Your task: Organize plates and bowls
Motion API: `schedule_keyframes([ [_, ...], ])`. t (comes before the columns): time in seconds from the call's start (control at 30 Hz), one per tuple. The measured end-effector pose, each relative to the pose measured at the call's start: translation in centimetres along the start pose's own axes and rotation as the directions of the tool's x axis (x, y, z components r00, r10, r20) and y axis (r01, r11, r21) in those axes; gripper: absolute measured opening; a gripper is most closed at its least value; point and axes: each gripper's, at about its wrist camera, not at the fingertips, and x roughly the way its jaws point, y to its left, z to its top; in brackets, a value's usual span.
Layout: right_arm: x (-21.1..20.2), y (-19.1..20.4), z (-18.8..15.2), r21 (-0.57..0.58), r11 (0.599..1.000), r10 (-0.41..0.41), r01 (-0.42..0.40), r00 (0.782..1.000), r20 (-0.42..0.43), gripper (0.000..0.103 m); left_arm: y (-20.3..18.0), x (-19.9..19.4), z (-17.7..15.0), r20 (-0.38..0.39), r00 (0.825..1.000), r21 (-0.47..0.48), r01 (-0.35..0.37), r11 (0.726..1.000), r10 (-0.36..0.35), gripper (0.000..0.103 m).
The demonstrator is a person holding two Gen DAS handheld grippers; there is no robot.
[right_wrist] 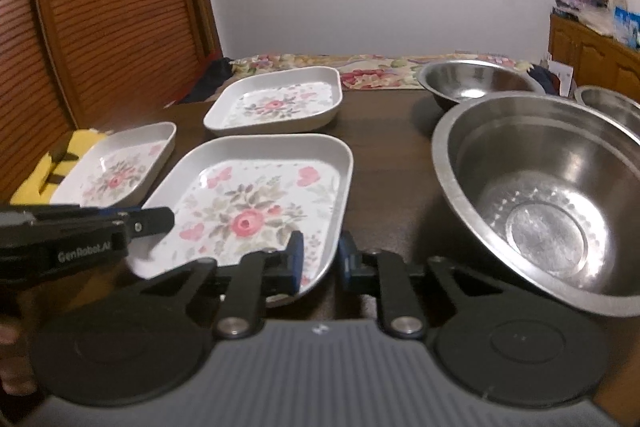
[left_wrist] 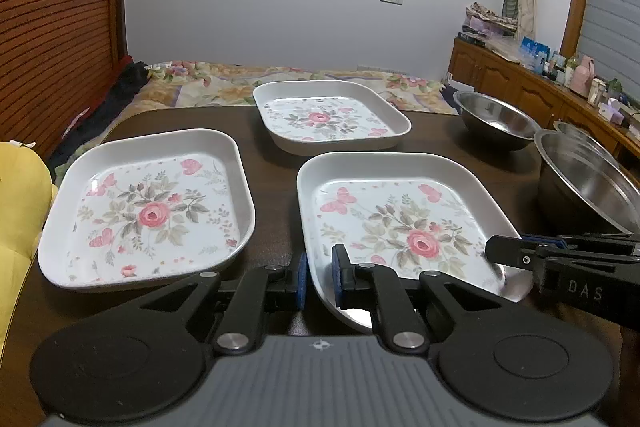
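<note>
Both grippers straddle near plate [left_wrist: 400, 211] rim; contact unclear.

Left wrist view: near plate [left_wrist: 400, 223] lower centre on table [left_wrist: 272, 163]; second plate [left_wrist: 148, 207] just left of it; third plate [left_wrist: 332, 119] behind, upper centre. Far bowl [left_wrist: 496, 123] right of third plate; large bowl [left_wrist: 588, 183] at right edge, before it.

A strip of bare table [left_wrist: 272, 163] is left between the left plate [left_wrist: 152, 207] and the near plate [left_wrist: 400, 223], and another between the near plate and the far plate [left_wrist: 328, 115]. The right side is blocked by the large steel bowl [right_wrist: 552, 195], with a narrow gap of table kept beside the near plate. Further back, the passage is closed by a second steel bowl [right_wrist: 476, 83].
</note>
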Motion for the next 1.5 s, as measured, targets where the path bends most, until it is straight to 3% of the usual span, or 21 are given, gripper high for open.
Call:
schedule_keyframes([
  [0.2, -0.1, -0.3, -0.1, 0.015, 1.000, 0.003, -0.003, 1.000, 0.001, 0.013, 0.1, -1.6, -0.3, 0.016, 1.000, -0.012, 0.022, 1.000, -0.022, 0.013],
  [0.4, -1.3, -0.8, -0.6, 0.053, 0.997, 0.058, -0.058, 0.998, 0.002, 0.012, 0.0, -4.5, -1.0, 0.050, 0.998, -0.012, 0.036, 0.999, -0.035, 0.013],
  [0.7, -4.9, 0.0, -1.8, 0.008, 0.992, 0.123, -0.123, 0.992, 0.034, 0.012, 0.0, -8.4, -3.5, 0.073, 0.997, -0.010, 0.038, 0.999, -0.038, 0.013],
  [0.97, -6.3, -0.2, -3.8, 0.015, 0.985, 0.169, -0.170, 0.985, 0.013, 0.013, 0.0, -9.3, -5.7, 0.046, 0.998, 0.002, 0.034, 0.999, -0.034, 0.013],
  [1.5, -7.3, 1.3, -5.7, -0.021, 0.984, 0.178, -0.178, 0.984, -0.008, 0.013, -0.1, -9.3, -7.0, 0.015, 1.000, -0.012, 0.007, 1.000, -0.007, 0.014],
])
